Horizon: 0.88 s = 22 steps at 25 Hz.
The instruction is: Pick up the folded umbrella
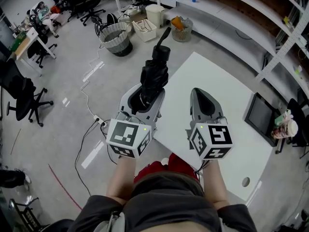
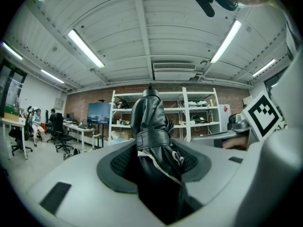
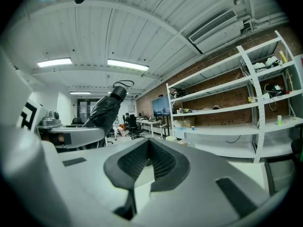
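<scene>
The folded black umbrella stands up and away from me, its strap end at the top, clamped low between the jaws of my left gripper. In the left gripper view the umbrella fills the gap between the dark pads and rises in front of the shelves. It is lifted above the left edge of the white table. My right gripper hovers over the table beside it, jaws meeting at the tip with nothing between them. From the right gripper view the umbrella shows at the left.
Grey woven baskets and a white bin stand on the floor beyond the table. A black office chair is at the left, a cable trails across the floor, and a dark monitor leans right of the table.
</scene>
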### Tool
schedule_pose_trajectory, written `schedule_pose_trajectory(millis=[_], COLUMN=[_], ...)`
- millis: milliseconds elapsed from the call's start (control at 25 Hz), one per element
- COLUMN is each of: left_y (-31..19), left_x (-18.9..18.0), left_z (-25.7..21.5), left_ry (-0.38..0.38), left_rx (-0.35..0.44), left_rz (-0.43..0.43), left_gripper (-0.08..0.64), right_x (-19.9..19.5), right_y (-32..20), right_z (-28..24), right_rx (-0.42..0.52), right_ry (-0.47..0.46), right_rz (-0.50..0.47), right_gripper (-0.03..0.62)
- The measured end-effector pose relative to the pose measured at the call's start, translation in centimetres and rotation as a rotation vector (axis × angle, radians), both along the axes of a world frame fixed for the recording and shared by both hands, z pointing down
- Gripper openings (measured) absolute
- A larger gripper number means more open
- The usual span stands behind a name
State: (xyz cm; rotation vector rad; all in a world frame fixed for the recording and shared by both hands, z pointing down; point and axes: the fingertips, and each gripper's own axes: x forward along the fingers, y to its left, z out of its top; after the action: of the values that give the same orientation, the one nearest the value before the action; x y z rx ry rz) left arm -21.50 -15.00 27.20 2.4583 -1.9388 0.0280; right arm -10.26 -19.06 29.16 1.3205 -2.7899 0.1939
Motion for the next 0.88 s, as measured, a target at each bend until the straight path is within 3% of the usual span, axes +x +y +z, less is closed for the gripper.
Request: schedule_pose_trajectory(millis=[880], left_y=[4.7], left_x=[-0.4], left_z=[0.6], left_ry=[0.005], left_rx=[0.002], left_rz=[-0.04], left_gripper=[0.212], right_x=[-0.3], right_y=[4.0], right_z=[-0.7], right_rx=[0.05], right_ry=[0.028], right_rz=[-0.051], right_gripper=[0.018])
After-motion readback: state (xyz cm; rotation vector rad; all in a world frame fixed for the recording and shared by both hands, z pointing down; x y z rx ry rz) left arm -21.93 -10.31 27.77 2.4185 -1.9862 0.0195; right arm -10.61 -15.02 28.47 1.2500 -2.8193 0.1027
